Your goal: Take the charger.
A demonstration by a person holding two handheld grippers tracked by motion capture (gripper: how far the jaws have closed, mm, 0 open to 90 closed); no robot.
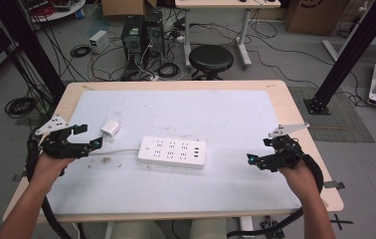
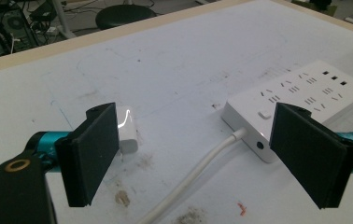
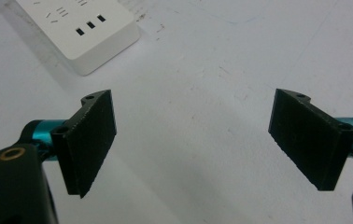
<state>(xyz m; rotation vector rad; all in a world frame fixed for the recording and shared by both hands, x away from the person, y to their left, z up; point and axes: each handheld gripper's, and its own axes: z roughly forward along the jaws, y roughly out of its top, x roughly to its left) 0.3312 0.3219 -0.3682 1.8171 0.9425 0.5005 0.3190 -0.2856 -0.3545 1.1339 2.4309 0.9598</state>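
A white power strip (image 1: 172, 152) lies flat in the middle of the table, its white cable (image 1: 114, 151) running left. In the left gripper view the strip (image 2: 300, 93) and its cable (image 2: 198, 170) lie just ahead. A small white plug adapter (image 1: 110, 128) sits left of the strip; it peeks out behind the left jaw (image 2: 128, 126). My left gripper (image 1: 90, 136) is open beside the adapter, nothing between its jaws. My right gripper (image 1: 258, 152) is open at the table's right, about a hand's width from the strip's end (image 3: 86, 35).
The table (image 1: 275, 104) has a white mat with wooden edges. Crumbs and smudges (image 1: 107, 160) lie near the cable. Beyond the far edge are a black stool (image 1: 211, 59), computer towers (image 1: 141, 35) and floor cables. Black frame posts (image 1: 350, 55) stand at both sides.
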